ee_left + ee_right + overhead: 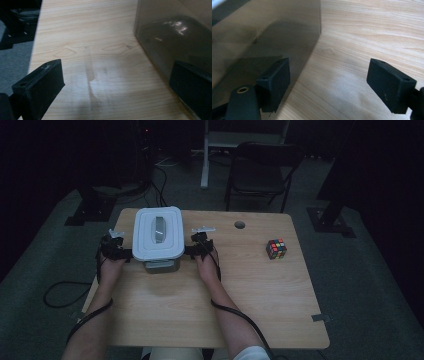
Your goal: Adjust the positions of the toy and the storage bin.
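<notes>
My left tongs [122, 252] stand with jaws apart at the left side of the lidded plastic container [157, 240], and my right tongs [192, 251] stand the same way, jaws apart, at its right side. In both gripper views one jaw lies against or just beside the smoky wall [175, 37] while the other hangs free over the table [200, 300], so neither pair is clamped on anything. The container sits between my two hands, toward the far left of the table, its long axis running away from me. Both hands look equally near. I count one container, one white lid [157, 234], and one puzzle cube [276, 248] well apart to the right.
</notes>
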`<state>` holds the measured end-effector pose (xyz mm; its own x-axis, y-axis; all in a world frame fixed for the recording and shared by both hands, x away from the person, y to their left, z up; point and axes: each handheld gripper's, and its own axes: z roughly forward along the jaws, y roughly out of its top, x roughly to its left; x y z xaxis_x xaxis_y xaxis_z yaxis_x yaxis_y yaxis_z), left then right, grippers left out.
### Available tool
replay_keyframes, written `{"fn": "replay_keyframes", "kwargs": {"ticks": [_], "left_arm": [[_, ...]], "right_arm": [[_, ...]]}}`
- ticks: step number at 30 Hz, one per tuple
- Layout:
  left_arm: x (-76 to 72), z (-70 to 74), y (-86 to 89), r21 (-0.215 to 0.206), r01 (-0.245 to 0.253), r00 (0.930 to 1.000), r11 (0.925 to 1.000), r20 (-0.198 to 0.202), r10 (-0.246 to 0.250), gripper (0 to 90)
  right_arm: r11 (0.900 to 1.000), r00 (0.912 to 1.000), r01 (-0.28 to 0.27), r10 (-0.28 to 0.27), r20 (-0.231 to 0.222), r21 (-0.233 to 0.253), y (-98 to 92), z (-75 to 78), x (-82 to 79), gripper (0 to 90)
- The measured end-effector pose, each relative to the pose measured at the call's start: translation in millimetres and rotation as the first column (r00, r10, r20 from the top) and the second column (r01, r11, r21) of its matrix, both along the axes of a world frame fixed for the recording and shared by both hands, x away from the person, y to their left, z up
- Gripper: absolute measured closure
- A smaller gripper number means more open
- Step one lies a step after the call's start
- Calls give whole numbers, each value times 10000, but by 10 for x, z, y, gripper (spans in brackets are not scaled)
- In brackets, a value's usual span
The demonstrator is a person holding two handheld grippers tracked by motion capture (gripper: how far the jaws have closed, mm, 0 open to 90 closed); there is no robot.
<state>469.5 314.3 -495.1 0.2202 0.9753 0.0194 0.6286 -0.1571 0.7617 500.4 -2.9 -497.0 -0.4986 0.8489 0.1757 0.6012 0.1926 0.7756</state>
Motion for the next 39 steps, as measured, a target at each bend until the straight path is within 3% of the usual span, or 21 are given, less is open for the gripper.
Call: {"fn": "replay_keyframes", "kwargs": {"ticks": [9,23,28,39], "left_arm": [[-27,-41,-105,-258,3,9998,9997,-211,-9,6],[-41,-63,-317,76,398,9984,9992,-399,-394,14],[-27,-87,-473,201,699,9962,9973,-538,-688,14],[4,-66,-828,459,1205,9909,9916,-658,-1174,14]], "right_arm": [[9996,9995,-249,252,185,-114,-105,15,-63,207],[9993,9991,-283,292,321,-261,-328,24,-180,212],[9986,9989,-270,286,374,-446,-462,42,-225,212],[9995,9987,22,-7,502,-300,-803,25,-342,213]]}}
